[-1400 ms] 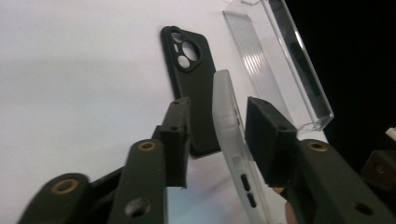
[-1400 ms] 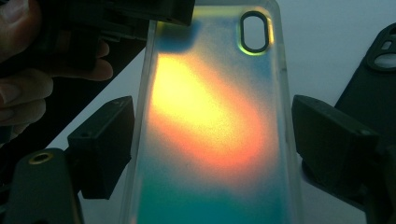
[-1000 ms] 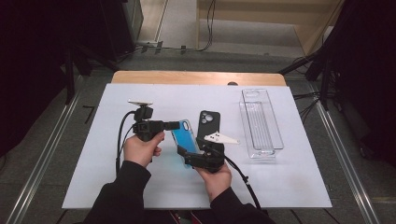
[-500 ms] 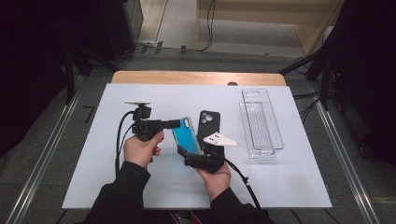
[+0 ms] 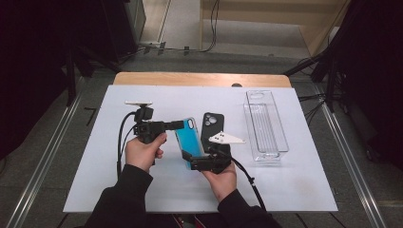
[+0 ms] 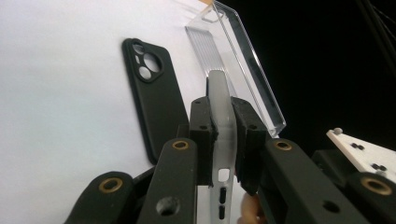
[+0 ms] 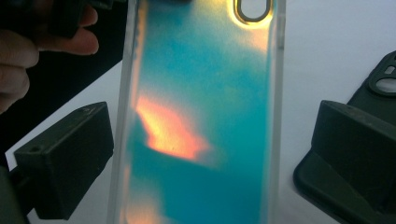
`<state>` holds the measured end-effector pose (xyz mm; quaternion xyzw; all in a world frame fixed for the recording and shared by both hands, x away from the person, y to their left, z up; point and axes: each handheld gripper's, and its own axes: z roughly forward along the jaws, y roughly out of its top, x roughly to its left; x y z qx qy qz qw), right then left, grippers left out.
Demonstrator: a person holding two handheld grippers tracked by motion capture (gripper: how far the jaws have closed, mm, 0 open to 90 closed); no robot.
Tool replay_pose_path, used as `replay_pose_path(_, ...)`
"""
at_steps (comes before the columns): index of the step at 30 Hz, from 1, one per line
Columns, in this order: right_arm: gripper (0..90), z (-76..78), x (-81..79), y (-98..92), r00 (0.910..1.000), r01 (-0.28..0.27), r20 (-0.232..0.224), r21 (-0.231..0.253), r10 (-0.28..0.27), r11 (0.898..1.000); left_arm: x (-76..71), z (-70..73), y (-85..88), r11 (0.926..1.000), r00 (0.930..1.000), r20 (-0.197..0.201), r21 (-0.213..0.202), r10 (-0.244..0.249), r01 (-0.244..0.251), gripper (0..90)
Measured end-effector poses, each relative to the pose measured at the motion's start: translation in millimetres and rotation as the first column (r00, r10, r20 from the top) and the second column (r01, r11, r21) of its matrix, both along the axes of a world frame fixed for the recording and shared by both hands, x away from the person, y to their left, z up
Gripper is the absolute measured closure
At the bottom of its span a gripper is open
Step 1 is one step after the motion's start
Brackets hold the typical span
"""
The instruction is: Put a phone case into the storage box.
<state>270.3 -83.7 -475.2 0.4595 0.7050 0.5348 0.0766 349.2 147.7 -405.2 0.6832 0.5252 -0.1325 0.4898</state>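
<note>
A see-through phone case (image 5: 190,137) with a blue-orange sheen is held off the table between both hands. My left gripper (image 5: 183,124) is shut on its upper edge; in the left gripper view the pads (image 6: 245,135) press the frosted rim (image 6: 219,88) from both sides. My right gripper (image 5: 190,159) stands open at the case's lower end. Its jaws have just been opening, and the case (image 7: 201,70) lies between them with a gap to the right pad (image 7: 355,135). A black phone case (image 5: 210,127) lies flat on the table behind.
A long clear plastic tray (image 5: 266,126) stands on the right of the white table sheet (image 5: 119,190). The wooden table edge (image 5: 199,79) runs along the far side. Dark floor and cables surround the table.
</note>
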Motion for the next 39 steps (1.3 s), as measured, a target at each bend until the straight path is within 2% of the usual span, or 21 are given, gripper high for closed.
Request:
replay_pose_path(1, 0.0, 1.8, -0.9, -2.5, 0.9999, -0.012, -0.004, -0.016, 0.012, 1.000, -0.4, 0.9, 0.8, 1.0000, 0.9999, 0.016, 0.007, 0.004, -0.004, 81.0)
replay_pose_path(2, 0.0, 1.8, -0.9, -2.5, 0.9999, -0.012, -0.004, -0.016, 0.012, 1.000, -0.4, 0.9, 0.8, 1.0000, 0.9999, 0.016, 0.007, 0.004, -0.004, 81.0)
replay_pose_path(3, 0.0, 2.7, -1.8, -5.1, 0.9995, -0.028, -0.014, -0.047, 0.027, 0.998, -0.9, 1.4, 1.5, 0.9998, 0.9995, 0.032, 0.016, 0.009, -0.009, 81.0)
replay_pose_path(4, 0.0, 2.7, -1.8, -5.1, 0.9995, -0.028, -0.014, -0.047, 0.027, 0.998, -1.4, 1.8, 1.7, 0.9996, 0.9989, 0.044, 0.025, 0.014, -0.015, 81.0)
replay_pose_path(6, 0.0, 3.3, -1.0, -10.8, 0.9970, -0.059, -0.054, -0.064, 0.056, 0.996, -2.2, 2.0, 1.9, 0.9990, 0.9977, 0.066, 0.040, 0.017, -0.020, 81.0)
replay_pose_path(11, 0.0, 7.4, -0.9, -16.6, 0.9961, -0.068, -0.061, -0.082, 0.063, 0.994, -4.6, 1.3, -0.7, 0.9975, 0.9936, 0.112, 0.066, 0.016, -0.023, 80.9)
replay_pose_path(16, 0.0, 12.5, -1.7, -24.1, 0.9929, -0.104, -0.072, -0.127, 0.095, 0.986, -7.3, 0.1, -3.2, 0.9968, 0.9871, 0.160, 0.078, 0.008, -0.020, 80.8)
replay_pose_path(20, 0.0, 11.9, 0.7, -27.4, 0.9902, -0.116, -0.093, -0.128, 0.104, 0.985, -8.8, -1.1, -5.7, 0.9966, 0.9763, 0.216, 0.082, -0.016, -0.002, 80.8)
replay_pose_path(21, 0.0, 11.9, 0.7, -27.4, 0.9902, -0.116, -0.093, -0.128, 0.104, 0.985, -8.8, -1.1, -5.7, 0.9966, 0.9763, 0.216, 0.082, -0.016, -0.002, 80.8)
replay_pose_path(22, 0.0, 12.1, 1.8, -26.6, 0.9858, -0.138, -0.115, -0.135, 0.122, 0.981, -9.9, -0.4, -6.4, 0.9961, 0.9718, 0.235, 0.088, -0.018, -0.003, 80.8)
replay_pose_path(25, 0.0, 12.6, 2.4, -26.5, 0.9832, -0.152, -0.122, -0.143, 0.135, 0.978, -11.2, 0.2, -6.7, 0.9951, 0.9640, 0.265, 0.099, -0.025, -0.001, 80.8)
replay_pose_path(26, 0.0, 12.7, 2.4, -26.6, 0.9826, -0.156, -0.124, -0.145, 0.138, 0.977, -12.1, 0.6, -6.3, 0.9944, 0.9589, 0.283, 0.105, -0.025, -0.005, 80.8)
replay_pose_path(27, 0.0, 12.7, 2.4, -26.6, 0.9826, -0.156, -0.124, -0.145, 0.138, 0.977, -12.1, 0.6, -6.3, 0.9944, 0.9589, 0.283, 0.105, -0.025, -0.005, 80.8)
replay_pose_path(28, 0.0, 13.8, 2.5, -26.4, 0.9792, -0.174, -0.133, -0.160, 0.154, 0.972, -13.0, 0.8, -6.1, 0.9949, 0.9538, 0.299, 0.101, -0.026, -0.005, 80.8)
replay_pose_path(29, 0.0, 13.8, 2.5, -26.4, 0.9792, -0.174, -0.133, -0.160, 0.154, 0.972, -13.7, 1.1, -6.0, 0.9951, 0.9510, 0.308, 0.099, -0.025, -0.006, 80.8)
replay_pose_path(30, 0.0, 15.1, 2.6, -26.2, 0.9784, -0.184, -0.126, -0.171, 0.164, 0.968, -16.4, 1.7, -5.6, 0.9956, 0.9403, 0.339, 0.093, -0.029, -0.003, 80.8)
replay_pose_path(31, 0.0, 15.6, 2.6, -26.2, 0.9777, -0.189, -0.125, -0.174, 0.169, 0.966, -17.8, 1.8, -6.3, 0.9960, 0.9361, 0.350, 0.089, -0.029, -0.002, 80.8)
replay_pose_path(32, 0.0, 15.6, 2.6, -26.2, 0.9777, -0.189, -0.125, -0.174, 0.169, 0.966, -17.8, 1.8, -6.3, 0.9960, 0.9361, 0.350, 0.089, -0.029, -0.002, 80.8)
replay_pose_path(34, 0.0, 16.7, 2.2, -26.7, 0.9762, -0.204, -0.112, -0.182, 0.186, 0.962, -19.7, 1.9, -8.1, 0.9946, 0.9293, 0.367, 0.103, -0.044, 0.007, 80.8)
replay_pose_path(39, 0.0, 18.6, 2.6, -28.5, 0.9759, -0.210, -0.100, -0.185, 0.194, 0.960, -23.9, 1.5, -11.8, 0.9928, 0.9093, 0.410, 0.116, -0.073, 0.027, 80.8)
